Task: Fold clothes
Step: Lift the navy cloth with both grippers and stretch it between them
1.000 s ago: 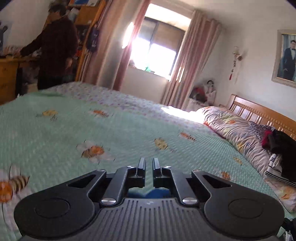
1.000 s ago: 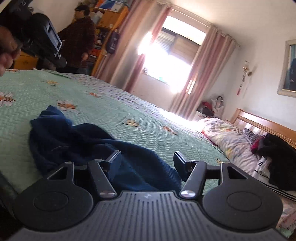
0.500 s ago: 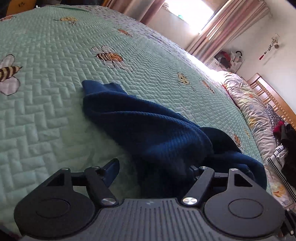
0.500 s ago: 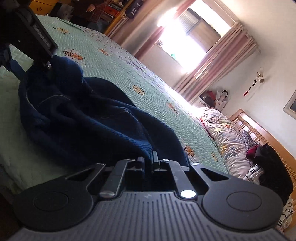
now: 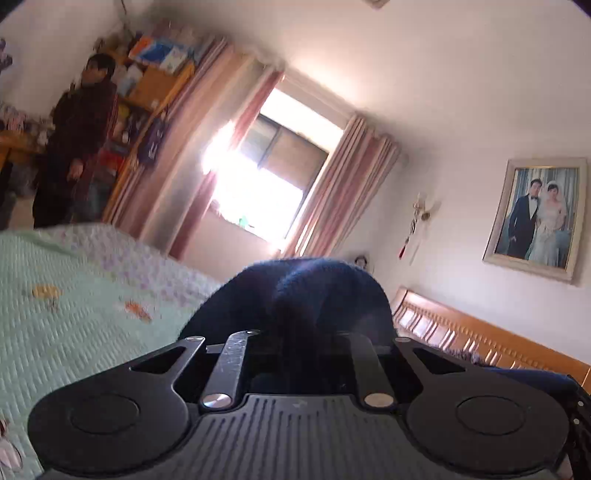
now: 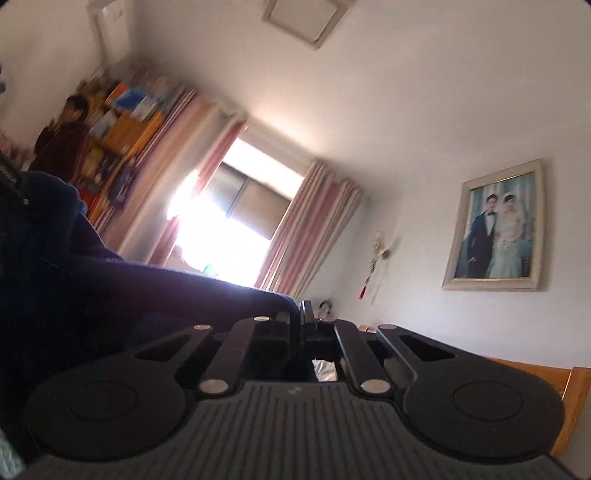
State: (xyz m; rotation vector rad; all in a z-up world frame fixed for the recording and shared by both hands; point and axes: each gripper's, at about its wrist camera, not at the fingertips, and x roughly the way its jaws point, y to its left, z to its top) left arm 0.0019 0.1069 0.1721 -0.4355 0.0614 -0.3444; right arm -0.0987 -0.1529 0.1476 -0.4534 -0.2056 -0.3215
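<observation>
Left wrist view: the left gripper (image 5: 295, 332) fills the lower half of the frame. A bunch of the dark blue sweater (image 5: 306, 291) sits between its fingers and bulges up over them at centre frame, hiding the fingertips. The jaws are closing on this cloth, and the gap left between them is narrow. More of the same blue fabric trails off at the lower right edge.

The green quilted bedspread (image 5: 55, 332), printed with orange insects, occupies the lower left. A wooden headboard (image 5: 480, 339) runs along the lower right. A bright window (image 5: 266, 184) with pink striped curtains (image 5: 351, 192) is at centre. A framed wedding photograph (image 5: 535, 218) hangs at the right. A person in dark clothes (image 5: 77, 147) stands at the upper left, in front of cluttered wooden shelves (image 5: 155, 85).

Right wrist view: the right gripper (image 6: 301, 314) has its fingers pinched together at centre frame, clamping an edge of the sweater (image 6: 110, 295). The cloth stretches from the fingers leftward and fills the left middle of the frame. A ceiling light panel (image 6: 306, 18) shows at top centre. The view is slightly blurred at the upper left.
</observation>
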